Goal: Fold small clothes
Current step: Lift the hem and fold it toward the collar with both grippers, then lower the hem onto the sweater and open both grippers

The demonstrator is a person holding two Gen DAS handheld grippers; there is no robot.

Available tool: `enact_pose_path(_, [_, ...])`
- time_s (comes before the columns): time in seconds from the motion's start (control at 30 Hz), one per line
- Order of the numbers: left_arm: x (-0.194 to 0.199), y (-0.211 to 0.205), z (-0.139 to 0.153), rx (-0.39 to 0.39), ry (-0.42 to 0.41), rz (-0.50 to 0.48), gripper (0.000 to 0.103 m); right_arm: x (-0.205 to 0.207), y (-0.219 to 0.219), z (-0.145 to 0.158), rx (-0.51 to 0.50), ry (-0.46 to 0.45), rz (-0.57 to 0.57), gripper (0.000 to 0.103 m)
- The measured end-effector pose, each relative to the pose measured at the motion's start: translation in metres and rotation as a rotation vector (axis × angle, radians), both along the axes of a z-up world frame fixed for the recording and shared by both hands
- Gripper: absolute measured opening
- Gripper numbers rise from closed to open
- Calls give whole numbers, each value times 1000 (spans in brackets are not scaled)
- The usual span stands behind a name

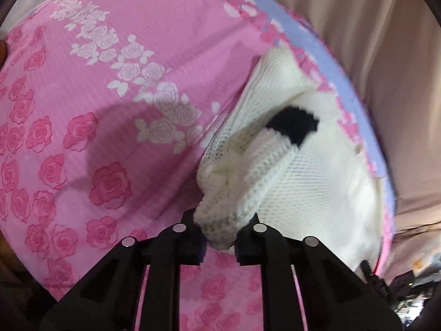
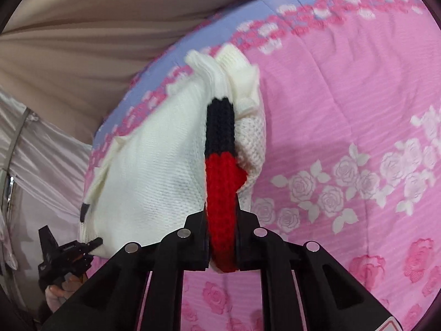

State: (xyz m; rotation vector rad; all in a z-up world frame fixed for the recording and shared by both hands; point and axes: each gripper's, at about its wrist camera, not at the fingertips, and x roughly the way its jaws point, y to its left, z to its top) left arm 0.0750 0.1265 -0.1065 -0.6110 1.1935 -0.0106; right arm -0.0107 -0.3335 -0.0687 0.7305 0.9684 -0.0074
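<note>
Two claws pinching one white knit sweater (image 2: pixel 154 171) above the pink rose bedspread (image 2: pixel 344 88): left claw (image 1: pixel 220 237) clamped on a cream ribbed edge, right claw (image 2: pixel 222 245) on the red-and-black band. Long axis running far from both; fold probably toward the far end.

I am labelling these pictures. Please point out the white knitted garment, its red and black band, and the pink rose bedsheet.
white knitted garment (image 1: pixel 308 176), left wrist view, on its flat knit body.
red and black band (image 2: pixel 222 190), right wrist view, on the red part.
pink rose bedsheet (image 1: pixel 110 110), left wrist view, on bare fabric.
</note>
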Motion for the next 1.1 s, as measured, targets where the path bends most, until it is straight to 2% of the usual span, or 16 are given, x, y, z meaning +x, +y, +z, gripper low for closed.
enact_pose_path(0.1, [-15,7,16,-19,-8,-39,12,-28,-8,21,-34,-11,11,10])
enact_pose_path(0.2, [-39,11,23,-20,23,-84,11,-63,-9,28,-61,29,29,10])
enact_pose_path(0.3, [-73,9,18,-9,98,-139,12,-103,-2,15,-59,109,52,10])
enact_pose_path(0.4, [-106,7,8,50,171,-190,12,-146,7,-6,-22,186,64,11])
enact_pose_path(0.47, [-121,6,-1,93,206,-202,16,-159,10,-27,-20,257,76,16])
enact_pose_path(0.5, [-122,9,0,101,203,-184,16,-161,10,-31,-52,288,68,21])
enact_pose_path(0.53, [-119,8,9,119,175,-172,17,-161,7,-29,-82,292,57,27])
enact_pose_path(0.63, [-109,-10,56,218,11,-206,19,-151,-1,4,-185,202,15,31])
enact_pose_path(0.7, [-96,-37,85,247,-98,-271,29,-134,-3,29,-245,107,7,38])
enact_pose_path(0.73, [-90,-49,90,259,-129,-298,36,-125,-2,35,-260,83,12,40])
enact_pose_path(0.77, [-85,-63,93,278,-158,-321,38,-117,-1,38,-272,71,16,41])
enact_pose_path(0.9, [-63,-122,81,360,-229,-430,41,-79,10,33,-318,54,46,42])
enact_pose_path(0.93, [-57,-133,72,386,-226,-451,46,-69,13,30,-330,53,57,45])
enact_pose_path(1.03, [-34,-156,44,438,-185,-475,46,-48,14,22,-350,60,65,52])
enact_pose_path(1.1, [-22,-160,25,475,-148,-474,46,-37,12,16,-350,67,66,53])
